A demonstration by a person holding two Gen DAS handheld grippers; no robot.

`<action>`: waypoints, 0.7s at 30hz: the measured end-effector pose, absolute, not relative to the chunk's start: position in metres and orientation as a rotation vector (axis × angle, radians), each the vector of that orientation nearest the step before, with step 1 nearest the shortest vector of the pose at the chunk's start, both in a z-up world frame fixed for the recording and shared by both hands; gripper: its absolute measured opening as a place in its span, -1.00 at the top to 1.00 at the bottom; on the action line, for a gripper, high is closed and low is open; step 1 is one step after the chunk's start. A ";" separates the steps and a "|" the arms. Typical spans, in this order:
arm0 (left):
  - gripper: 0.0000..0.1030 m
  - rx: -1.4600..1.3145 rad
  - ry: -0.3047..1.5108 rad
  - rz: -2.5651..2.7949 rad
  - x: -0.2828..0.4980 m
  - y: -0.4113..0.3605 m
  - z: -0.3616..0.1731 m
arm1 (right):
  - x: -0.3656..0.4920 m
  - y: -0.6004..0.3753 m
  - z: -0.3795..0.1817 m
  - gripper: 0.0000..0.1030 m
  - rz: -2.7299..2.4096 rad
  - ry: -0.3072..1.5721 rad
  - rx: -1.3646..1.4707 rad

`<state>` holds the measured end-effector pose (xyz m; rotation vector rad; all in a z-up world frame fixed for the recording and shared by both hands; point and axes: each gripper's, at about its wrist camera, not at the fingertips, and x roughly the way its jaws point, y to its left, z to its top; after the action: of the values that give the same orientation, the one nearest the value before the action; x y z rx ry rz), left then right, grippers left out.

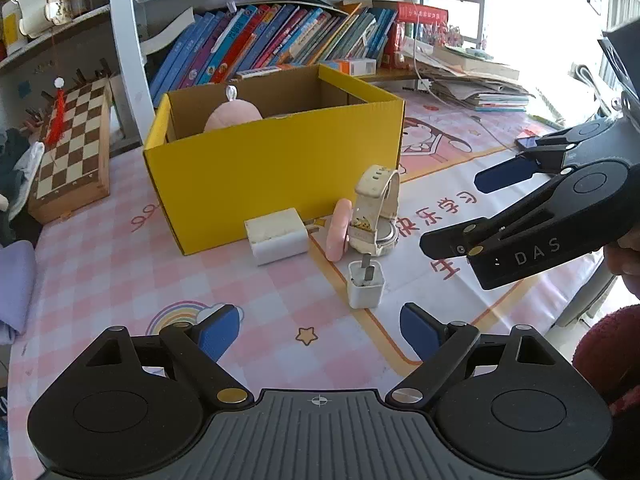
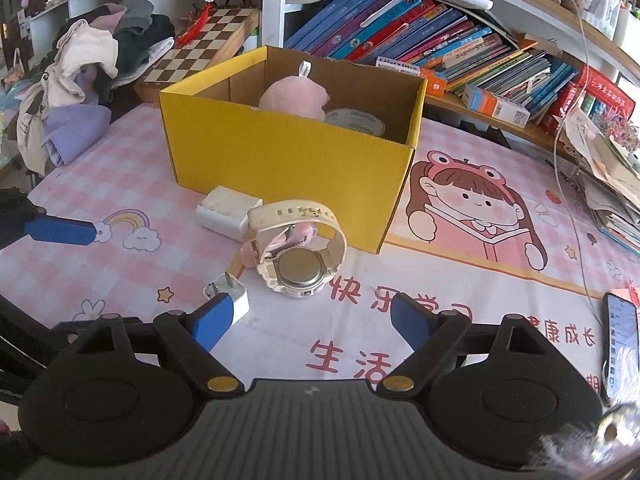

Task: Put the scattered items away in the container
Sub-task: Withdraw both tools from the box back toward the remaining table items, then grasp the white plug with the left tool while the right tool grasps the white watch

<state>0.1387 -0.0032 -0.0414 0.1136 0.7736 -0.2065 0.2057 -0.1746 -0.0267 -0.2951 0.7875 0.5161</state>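
Mid-tidy, by the look of it; the box already holds a pink plush and a round tin, while four items wait on the mat just in front of it; so the step in hand reads as picking the next one.

Left gripper hangs low over the mat, jaws wide apart, nothing between them; the small plug sits just ahead of it, prongs up. Right gripper is spread wide too and empty; its left finger overlaps that same plug in its own view, and the watch lies dead ahead.

Next move, I'd judge: one gripper drops around a single item, closes, lifts clear of the box wall; both crowding the plug would be awkward.

The watch is cream, grubby, strap looped and standing up, metal back showing; a pink piece touches it; the white charger sits beside, right against the box.
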 end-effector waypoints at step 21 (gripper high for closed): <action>-0.27 0.123 0.885 -0.246 0.181 -0.030 -0.067 | 0.262 -0.159 -0.048 -0.61 0.676 0.862 -0.353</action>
<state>0.1811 -0.0299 -0.0672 0.1227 0.8847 -0.2464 0.2621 -0.1593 -0.0478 -0.3533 0.8621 0.6765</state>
